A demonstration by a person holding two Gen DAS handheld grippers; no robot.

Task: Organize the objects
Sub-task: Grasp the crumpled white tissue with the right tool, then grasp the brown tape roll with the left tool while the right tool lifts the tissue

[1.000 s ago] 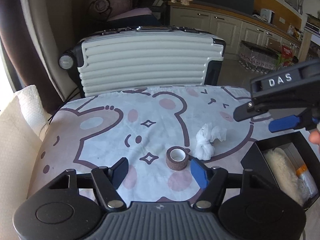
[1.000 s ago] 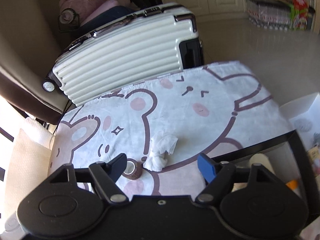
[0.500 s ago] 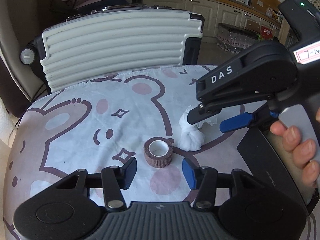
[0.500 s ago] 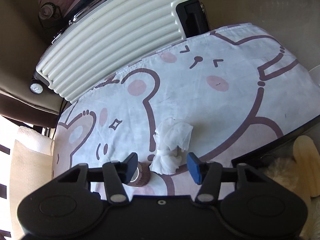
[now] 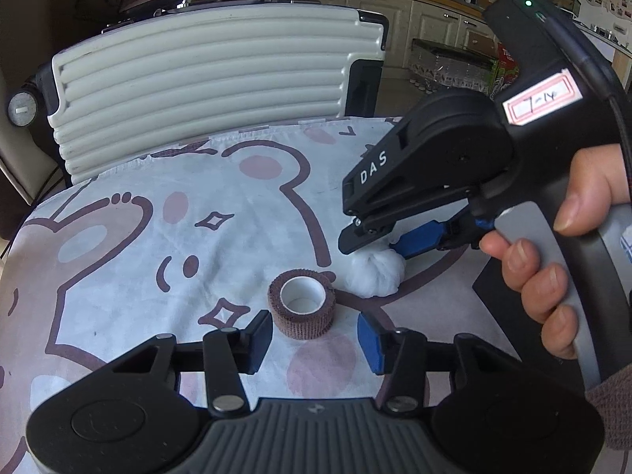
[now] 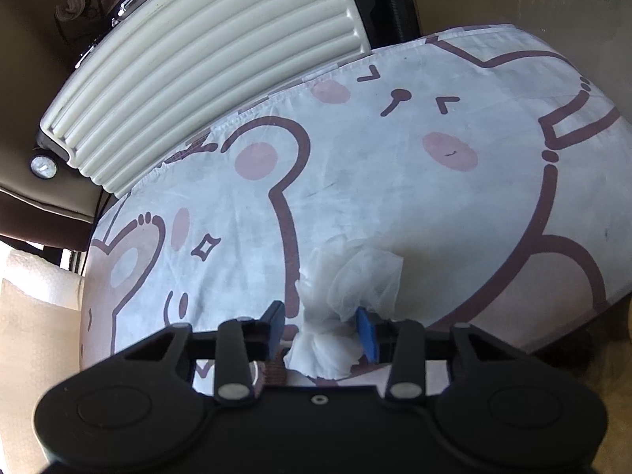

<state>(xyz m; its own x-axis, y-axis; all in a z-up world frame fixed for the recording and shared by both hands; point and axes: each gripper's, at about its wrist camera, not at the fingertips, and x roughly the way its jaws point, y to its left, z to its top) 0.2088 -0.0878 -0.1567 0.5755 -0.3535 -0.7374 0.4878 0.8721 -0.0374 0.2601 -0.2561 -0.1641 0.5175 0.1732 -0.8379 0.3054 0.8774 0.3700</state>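
A brown bandage roll (image 5: 302, 304) stands on the bear-print cloth (image 5: 197, 245). My left gripper (image 5: 314, 341) is open, low over the cloth, its fingers on either side of the roll's near edge without touching it. A white gauze bundle (image 5: 375, 272) lies just right of the roll. My right gripper (image 6: 322, 331) is open around this bundle (image 6: 328, 339), its fingers on either side of the knotted part. The right gripper also shows in the left wrist view (image 5: 371, 243), pressed down over the bundle. The roll is mostly hidden in the right wrist view (image 6: 272, 373).
A white ribbed suitcase (image 5: 213, 91) lies along the table's far edge. A black box (image 5: 497, 288) sits at the right edge, mostly hidden by the hand. White padding (image 6: 35, 304) lies off the table's left side. Kitchen cabinets stand far behind.
Both grippers have come down and forward. The right gripper has closed in around the gauze bundle, its fingers narrower. The left gripper has reached the bandage roll.
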